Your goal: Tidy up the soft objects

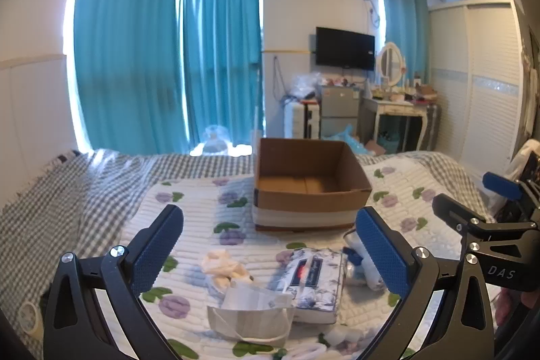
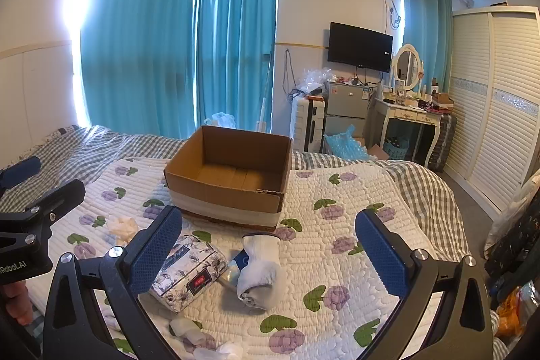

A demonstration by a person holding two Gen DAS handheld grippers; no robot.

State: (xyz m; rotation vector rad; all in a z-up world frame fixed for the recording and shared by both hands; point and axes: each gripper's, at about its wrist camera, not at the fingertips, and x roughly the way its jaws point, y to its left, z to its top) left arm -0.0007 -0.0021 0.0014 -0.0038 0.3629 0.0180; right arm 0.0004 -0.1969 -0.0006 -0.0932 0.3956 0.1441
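An empty cardboard box (image 1: 310,184) (image 2: 229,174) stands on the floral quilt. In front of it lie a floral tissue pack (image 1: 314,282) (image 2: 189,272), a cream crumpled cloth (image 1: 224,265) (image 2: 123,228), a grey-white fabric pouch (image 1: 253,312) and a rolled white sock (image 2: 258,269) (image 1: 368,272). My left gripper (image 1: 270,245) is open and empty above the cloth and tissue pack. My right gripper (image 2: 270,245) is open and empty above the sock.
The quilt (image 2: 337,225) lies over a grey checked sheet (image 1: 67,191). Small white soft items (image 2: 189,329) lie near the front edge. Beyond the bed are teal curtains, a small fridge (image 2: 344,103), a dressing table (image 2: 408,113) and a wardrobe (image 2: 499,110).
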